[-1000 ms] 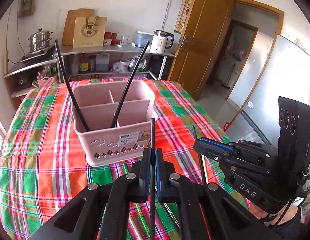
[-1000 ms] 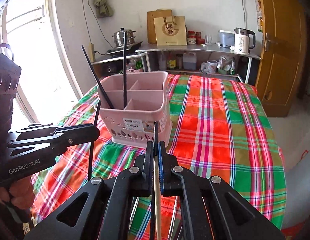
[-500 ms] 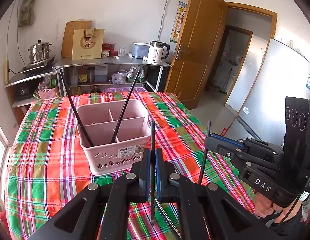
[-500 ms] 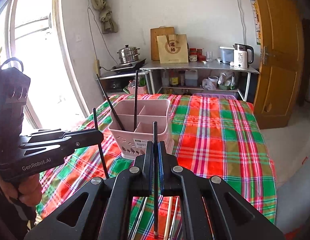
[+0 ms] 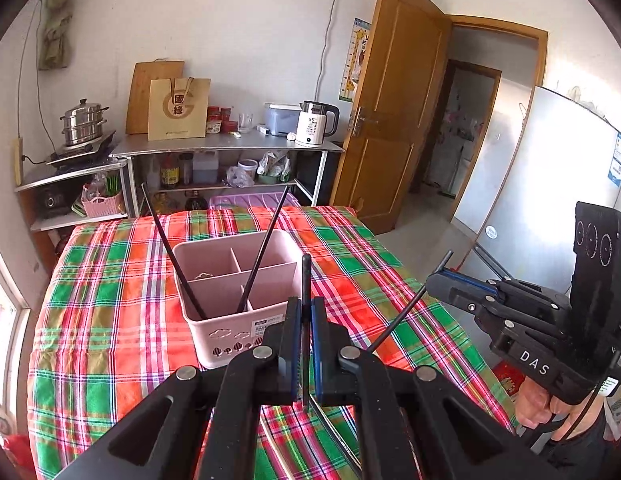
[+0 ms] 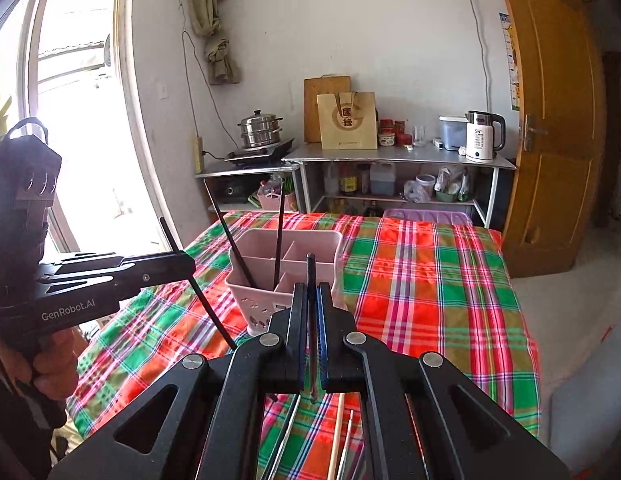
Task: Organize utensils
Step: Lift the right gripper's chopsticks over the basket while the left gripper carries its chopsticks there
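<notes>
A pink divided basket (image 5: 238, 300), labelled "BASKET" as far as can be read, is set near the middle of the plaid-clothed table (image 5: 110, 320), with two black chopsticks (image 5: 262, 248) leaned in its compartments. One black chopstick (image 5: 306, 280) is clamped upright in the left gripper (image 5: 306, 344), marked "GenRobot.AI", and another (image 6: 311, 280) in the right gripper (image 6: 311, 336), marked "DAS". More utensils (image 6: 334, 432) are laid at the table's near edge, and "55" is shown on a white kettle (image 6: 480, 136) on the far shelf.

Bright daylight from overexposed window (image 6: 70, 120); fisheye-warped, dark-vignetted edges.
</notes>
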{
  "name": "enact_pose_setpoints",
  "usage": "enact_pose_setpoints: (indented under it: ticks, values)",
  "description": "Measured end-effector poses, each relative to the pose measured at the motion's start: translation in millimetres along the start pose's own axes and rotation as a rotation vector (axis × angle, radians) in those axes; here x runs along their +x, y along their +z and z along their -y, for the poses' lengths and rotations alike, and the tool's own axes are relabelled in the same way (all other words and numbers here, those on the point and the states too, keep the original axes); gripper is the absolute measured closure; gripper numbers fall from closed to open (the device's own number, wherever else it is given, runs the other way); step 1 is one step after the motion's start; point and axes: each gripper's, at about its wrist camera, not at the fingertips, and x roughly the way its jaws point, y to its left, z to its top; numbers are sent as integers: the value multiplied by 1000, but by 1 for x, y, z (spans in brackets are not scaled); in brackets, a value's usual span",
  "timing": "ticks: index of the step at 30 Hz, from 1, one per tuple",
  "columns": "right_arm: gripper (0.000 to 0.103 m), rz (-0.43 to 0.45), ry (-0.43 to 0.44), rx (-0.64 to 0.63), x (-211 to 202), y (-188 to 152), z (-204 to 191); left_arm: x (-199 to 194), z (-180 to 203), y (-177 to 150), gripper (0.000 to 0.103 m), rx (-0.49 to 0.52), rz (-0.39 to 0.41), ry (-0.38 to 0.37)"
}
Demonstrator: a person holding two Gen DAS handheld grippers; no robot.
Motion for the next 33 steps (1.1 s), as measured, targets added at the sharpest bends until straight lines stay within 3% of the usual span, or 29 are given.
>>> enact_pose_setpoints:
  ticks: [9, 22, 33]
  values:
    - [99, 37, 26, -22, -1, 21, -9, -18, -11, 20, 99, 7, 12, 24]
    - [99, 139, 96, -20, 9, 73, -30, -48, -44, 82, 99, -21, 118, 78]
    - [99, 183, 93, 10, 34, 98, -38, -26, -74, 106, 99, -43, 126, 112]
